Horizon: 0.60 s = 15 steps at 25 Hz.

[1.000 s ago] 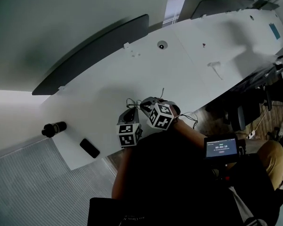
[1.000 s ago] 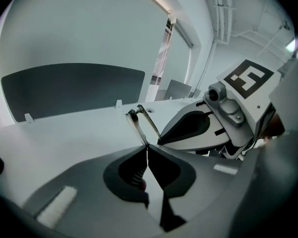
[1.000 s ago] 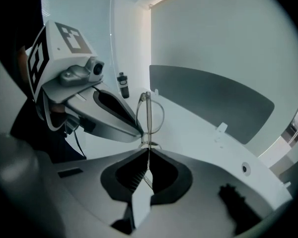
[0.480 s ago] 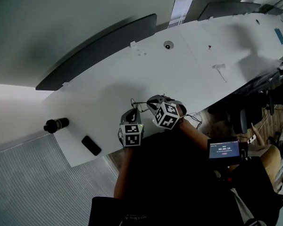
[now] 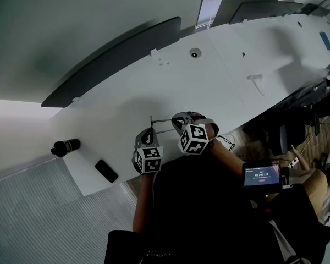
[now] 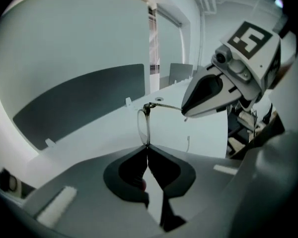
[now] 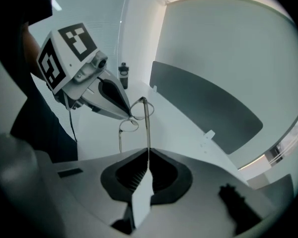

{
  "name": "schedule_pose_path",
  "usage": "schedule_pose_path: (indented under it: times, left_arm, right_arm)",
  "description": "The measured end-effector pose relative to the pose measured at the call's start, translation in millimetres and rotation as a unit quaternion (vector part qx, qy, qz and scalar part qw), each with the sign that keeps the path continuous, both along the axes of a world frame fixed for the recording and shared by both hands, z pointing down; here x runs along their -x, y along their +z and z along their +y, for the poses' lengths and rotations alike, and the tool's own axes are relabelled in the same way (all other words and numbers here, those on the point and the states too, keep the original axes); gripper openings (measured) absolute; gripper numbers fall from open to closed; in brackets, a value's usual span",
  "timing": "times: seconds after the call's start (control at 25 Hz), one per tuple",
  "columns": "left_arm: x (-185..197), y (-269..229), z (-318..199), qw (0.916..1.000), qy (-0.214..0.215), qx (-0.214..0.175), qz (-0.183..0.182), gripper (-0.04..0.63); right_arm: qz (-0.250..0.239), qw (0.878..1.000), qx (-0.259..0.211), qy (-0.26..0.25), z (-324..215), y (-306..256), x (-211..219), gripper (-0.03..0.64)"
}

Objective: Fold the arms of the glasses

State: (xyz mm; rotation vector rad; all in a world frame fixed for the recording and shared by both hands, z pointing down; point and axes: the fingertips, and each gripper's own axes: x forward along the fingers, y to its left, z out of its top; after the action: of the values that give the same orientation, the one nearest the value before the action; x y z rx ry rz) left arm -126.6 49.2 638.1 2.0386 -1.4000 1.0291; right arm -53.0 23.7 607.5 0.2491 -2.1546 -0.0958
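Glasses (image 5: 160,121) held in the air between two grippers, over the near edge of a white table (image 5: 220,76).

Head view: the left gripper (image 5: 147,135) and the right gripper (image 5: 180,120) meet just beside each other at the frame, marker cubes toward the person. A dark bottle (image 5: 64,147) and a phone (image 5: 106,171) sit well apart from them at the table's left end. A small lit screen (image 5: 260,175) is at the right, off the table.

Left gripper view: the jaws are nearly together, pinching the bottom of one lens rim (image 6: 141,125), which stands upright. From the hinge at its top, one arm (image 6: 164,106) runs about level to the right gripper's tips.

Right gripper view: the jaws are narrow, clamped on that thin arm. It rises straight from them to the hinge, just beside the left gripper's tips. The two lenses (image 7: 129,125) show as loops left of the arm.
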Motion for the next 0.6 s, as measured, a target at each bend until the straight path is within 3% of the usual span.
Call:
schedule_pose_path:
  times: [0.08,0.2,0.6]
  left_arm:
    - [0.5,-4.1,-1.1,0.997,0.041,-0.018,-0.063,0.012]
    - [1.4,-4.0,-0.9,0.9888,0.082,-0.033,-0.12,0.011]
    - [0.5,-4.3,5.7,0.9524,0.175,-0.047,-0.245,0.005]
  right_arm:
    - [0.011,1.0,-0.019,-0.009,-2.1,-2.6,-2.2,0.017]
    - [0.023,0.999,-0.035,-0.016,-5.3,-4.3,-6.8,0.015]
    - [0.041,0.998,-0.046,-0.012,-7.7,2.8,-17.6,0.017]
